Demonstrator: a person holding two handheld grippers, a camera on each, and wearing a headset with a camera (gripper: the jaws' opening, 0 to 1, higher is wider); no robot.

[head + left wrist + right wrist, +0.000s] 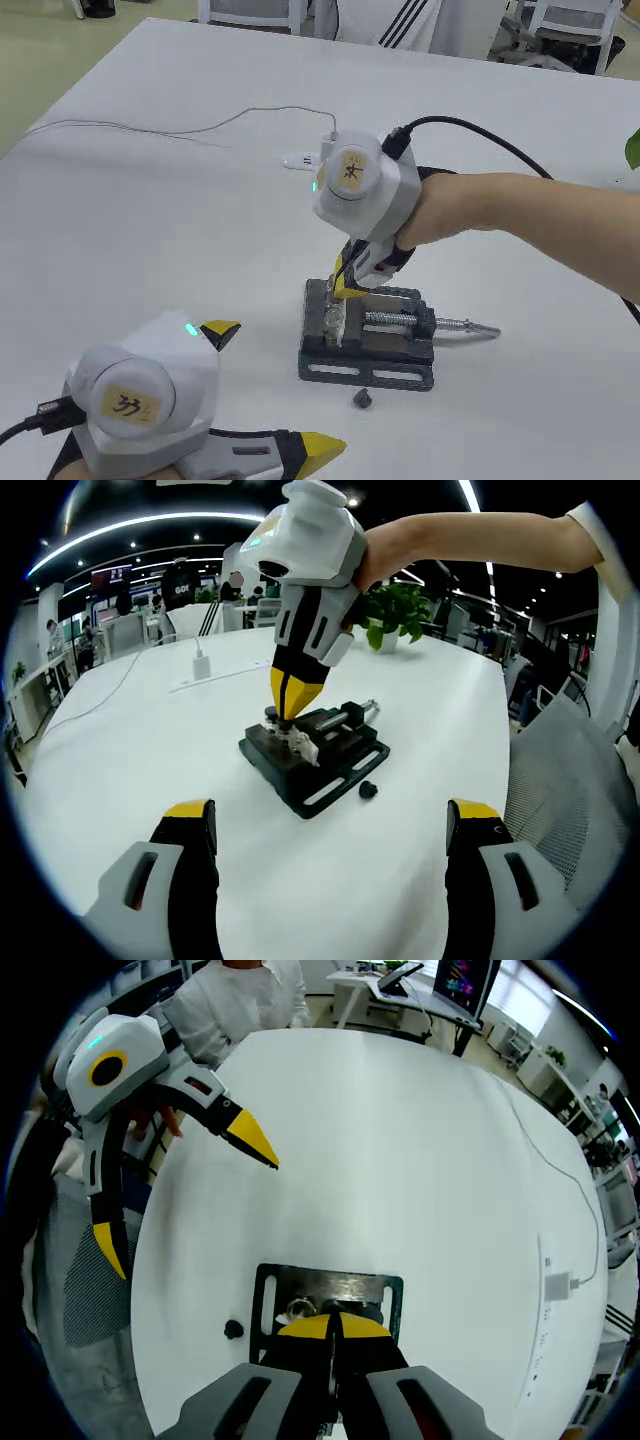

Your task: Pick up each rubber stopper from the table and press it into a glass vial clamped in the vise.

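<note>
- At the lower left of the head view, the left gripper [270,390] hangs low over the table [150,240]. Its jaws are spread wide with nothing between them, probably to keep it out of the other arm's way.
- Right of centre and a little higher in the frame, one loose rubber stopper [362,399] lies on the table. It sits just beside the front edge of the vise [390,350], an easy reach for a pick.
- At the vise's left end, the right gripper [345,288] points straight down, jaws closed tip to tip over a glass vial [334,320]. This looks like the pressing step, with the upright hold sending force along the vial. I cannot tell whether a stopper sits under the tips.
- Round stickers on both gripper bodies carry a handwritten mark, too small to read.
- Toward the top of the frame, a thin cable [200,128] runs across to a white plug [300,160], well apart from the work.
</note>
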